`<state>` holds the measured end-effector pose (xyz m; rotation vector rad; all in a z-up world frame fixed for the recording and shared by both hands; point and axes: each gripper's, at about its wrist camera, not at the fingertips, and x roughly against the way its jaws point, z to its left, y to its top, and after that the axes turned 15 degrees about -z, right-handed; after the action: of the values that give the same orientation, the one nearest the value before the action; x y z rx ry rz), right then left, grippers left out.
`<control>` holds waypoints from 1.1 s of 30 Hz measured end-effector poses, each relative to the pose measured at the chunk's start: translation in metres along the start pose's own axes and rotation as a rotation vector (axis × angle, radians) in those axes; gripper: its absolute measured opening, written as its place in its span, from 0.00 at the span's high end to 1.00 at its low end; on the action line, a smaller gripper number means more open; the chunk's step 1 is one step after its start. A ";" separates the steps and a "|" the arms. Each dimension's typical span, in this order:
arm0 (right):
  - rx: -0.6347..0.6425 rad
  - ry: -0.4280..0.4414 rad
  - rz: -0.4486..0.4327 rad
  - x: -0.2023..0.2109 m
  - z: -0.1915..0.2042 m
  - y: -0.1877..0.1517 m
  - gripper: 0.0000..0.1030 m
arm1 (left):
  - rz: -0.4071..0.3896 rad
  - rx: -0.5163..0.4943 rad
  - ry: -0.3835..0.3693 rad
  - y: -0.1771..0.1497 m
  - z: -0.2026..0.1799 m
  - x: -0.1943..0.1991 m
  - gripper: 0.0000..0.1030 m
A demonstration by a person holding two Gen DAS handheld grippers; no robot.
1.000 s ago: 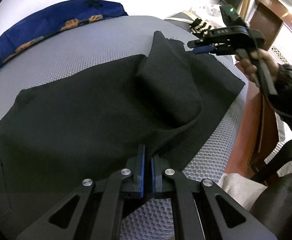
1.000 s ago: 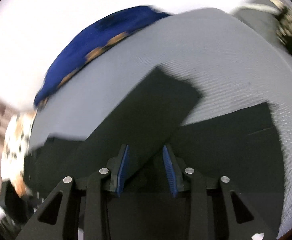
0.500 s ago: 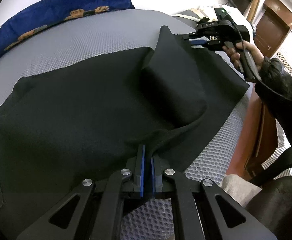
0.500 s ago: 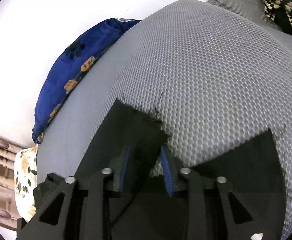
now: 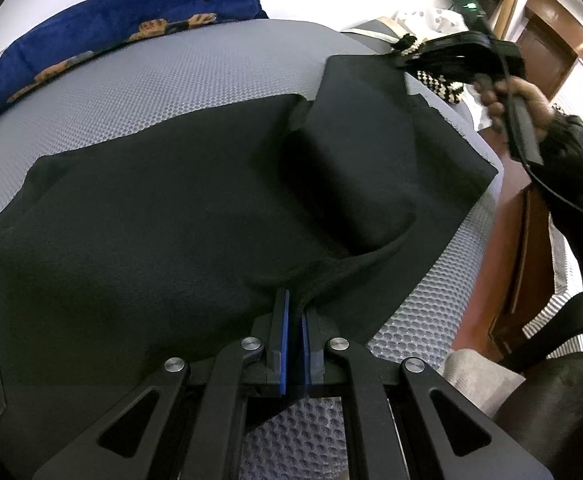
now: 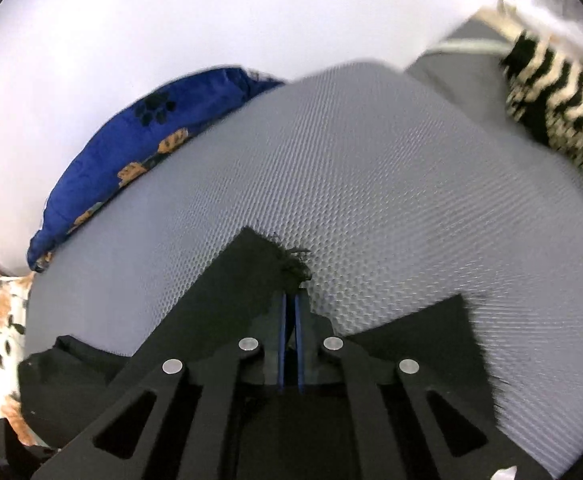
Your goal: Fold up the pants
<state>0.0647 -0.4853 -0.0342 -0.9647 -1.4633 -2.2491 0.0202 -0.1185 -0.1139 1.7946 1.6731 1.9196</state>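
Note:
Black pants (image 5: 179, 208) lie spread on a grey mesh mattress (image 5: 179, 80). My left gripper (image 5: 295, 304) is shut on a pinched fold at the pants' near edge. One pant leg (image 5: 355, 152) is doubled over on top of the other. My right gripper (image 6: 290, 300) is shut on the frayed hem corner (image 6: 291, 264) of that leg and holds it above the mattress (image 6: 371, 200). In the left wrist view the right gripper (image 5: 407, 65) sits at the far right end of the leg, held by a hand.
A blue paw-print pillow (image 5: 103, 36) lies along the mattress's far edge, also in the right wrist view (image 6: 131, 160). A black-and-cream knit item (image 6: 559, 112) lies at the far right. A wooden bed frame (image 5: 507, 248) and a dark chair (image 5: 563, 400) stand right of the mattress.
My right gripper closed on the hem corner of the folded leg and lifted it. My left gripper stayed shut on the near fold.

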 end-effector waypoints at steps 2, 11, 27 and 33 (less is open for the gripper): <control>0.024 -0.045 -0.028 0.026 -0.002 0.000 0.97 | -0.006 -0.003 -0.003 -0.001 0.001 0.001 0.95; -0.063 -0.262 0.039 0.091 -0.061 -0.063 0.98 | -0.017 -0.033 -0.030 -0.003 0.000 0.001 0.94; -0.129 -0.292 0.135 0.099 -0.093 -0.094 0.66 | 0.024 -0.029 -0.058 -0.004 0.000 -0.002 0.85; -0.072 -0.162 0.094 0.090 -0.086 -0.045 0.66 | 0.013 0.012 -0.103 0.006 0.007 0.022 0.55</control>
<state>-0.0593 -0.5319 -0.0274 -1.2368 -1.3776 -2.2141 0.0217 -0.1020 -0.0962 1.8786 1.6474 1.7923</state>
